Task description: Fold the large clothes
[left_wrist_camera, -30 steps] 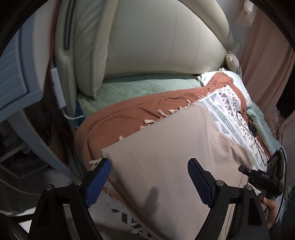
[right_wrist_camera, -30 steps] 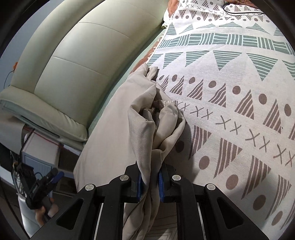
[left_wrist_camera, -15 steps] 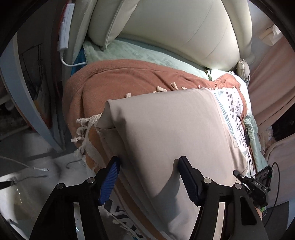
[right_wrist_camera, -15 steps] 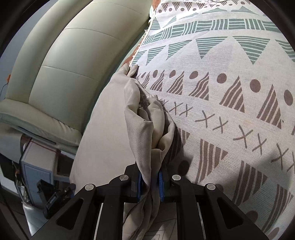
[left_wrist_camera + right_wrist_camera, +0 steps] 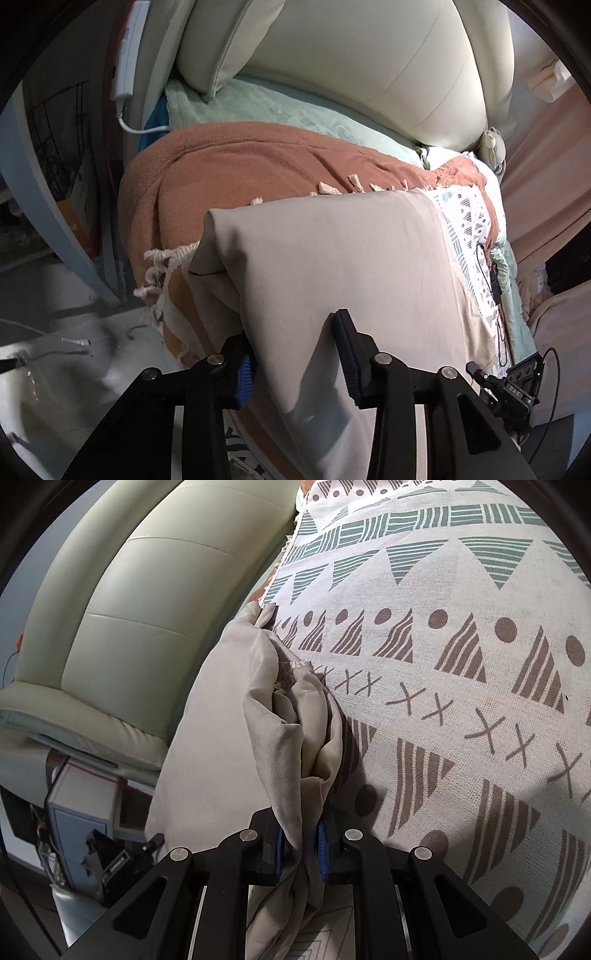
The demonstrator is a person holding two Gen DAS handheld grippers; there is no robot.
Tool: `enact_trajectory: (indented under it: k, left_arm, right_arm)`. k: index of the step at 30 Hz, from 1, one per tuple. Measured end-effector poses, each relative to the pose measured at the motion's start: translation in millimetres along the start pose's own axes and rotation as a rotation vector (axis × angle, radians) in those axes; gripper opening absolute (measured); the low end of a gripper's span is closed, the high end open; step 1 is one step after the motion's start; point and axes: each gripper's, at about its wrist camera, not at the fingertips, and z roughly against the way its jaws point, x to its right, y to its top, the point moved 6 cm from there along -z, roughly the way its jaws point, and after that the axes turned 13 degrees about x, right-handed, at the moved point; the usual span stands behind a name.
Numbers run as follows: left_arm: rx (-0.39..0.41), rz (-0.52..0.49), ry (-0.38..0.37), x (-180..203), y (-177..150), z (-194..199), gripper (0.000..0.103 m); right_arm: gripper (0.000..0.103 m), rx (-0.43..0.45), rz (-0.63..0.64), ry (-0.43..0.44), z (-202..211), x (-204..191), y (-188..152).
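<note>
A large beige garment [image 5: 332, 266] lies stretched along the edge of a covered sofa seat, its near end folded over and hanging down. My left gripper [image 5: 295, 365] straddles that hanging fold, its jaws still apart with the cloth between them. In the right wrist view my right gripper [image 5: 300, 843] is shut on a bunched end of the beige garment [image 5: 291, 716], which rises crumpled from the pads and runs back along the seat edge.
The seat carries a patterned white throw [image 5: 461, 646], a rust-brown fringed blanket [image 5: 236, 173] and a pale green sheet [image 5: 280, 110]. Pale cushions [image 5: 369, 62] form the backrest. A white power strip [image 5: 129, 55] hangs at the sofa's end. A black cable [image 5: 491, 280] lies on the throw.
My left gripper has moved down onto the garment's hanging end and its jaws have narrowed around the fold. My right gripper has stayed shut on the bunched cloth, shifting slightly.
</note>
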Motion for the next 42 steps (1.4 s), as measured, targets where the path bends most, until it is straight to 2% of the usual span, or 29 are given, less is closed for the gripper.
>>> enact_trajectory:
  k: [5,11,16,18,19,20,21,26,27,29,30,35,42]
  left_arm:
    - [0.035,-0.039,0.03,-2.4,19.4,-8.9,0.035]
    - [0.038,-0.038,0.033,-4.0,12.7,-4.6,0.035]
    - [0.029,-0.045,0.061,-2.2,7.5,3.1,0.041]
    - [0.024,-0.062,0.07,-0.2,4.6,7.7,0.044]
    - [0.02,-0.069,0.075,0.6,2.3,10.2,0.046]
    - [0.014,-0.072,0.078,1.4,-0.9,12.6,0.055]
    - [0.007,-0.071,0.075,2.5,-4.6,15.1,0.063]
    - [0.0,-0.082,0.058,13.8,-19.4,32.7,0.072]
    - [0.005,-0.086,0.051,17.4,-21.6,37.9,0.079]
    - [0.018,-0.099,0.027,26.5,-25.8,49.6,0.091]
    - [0.026,-0.11,0.016,32.2,-27.8,55.7,0.094]
    - [0.054,-0.184,-0.02,64.9,-37.7,91.3,0.099]
    - [0.128,-0.278,-0.091,118.1,-50.9,148.0,0.103]
  right_arm:
    - [0.015,-0.027,-0.041,0.021,-3.8,-6.3,-6.6]
    - [0.014,-0.04,-0.002,0.011,-11.3,-7.0,-3.6]
    - [0.015,-0.032,0.009,-0.01,-15.5,-1.8,6.1]
    - [0.02,-0.039,0.043,-0.055,-12.8,-1.7,4.0]
    - [0.03,-0.042,0.059,-0.085,-10.4,-0.4,3.5]
    - [0.035,-0.04,0.077,-0.116,-6.9,2.2,3.2]
    - [0.036,-0.036,0.091,-0.136,-2.7,3.5,3.2]
    - [0.052,-0.031,0.109,-0.178,26.0,6.4,2.8]
    - [0.054,-0.031,0.12,-0.178,33.1,5.0,2.9]
    - [0.07,-0.028,0.144,-0.175,47.6,0.2,2.1]
    - [0.074,-0.02,0.156,-0.174,56.5,-2.9,2.8]
    - [0.097,0.024,0.201,-0.169,104.5,-18.8,7.2]
    - [0.103,0.105,0.245,-0.2,182.7,-44.2,6.7]
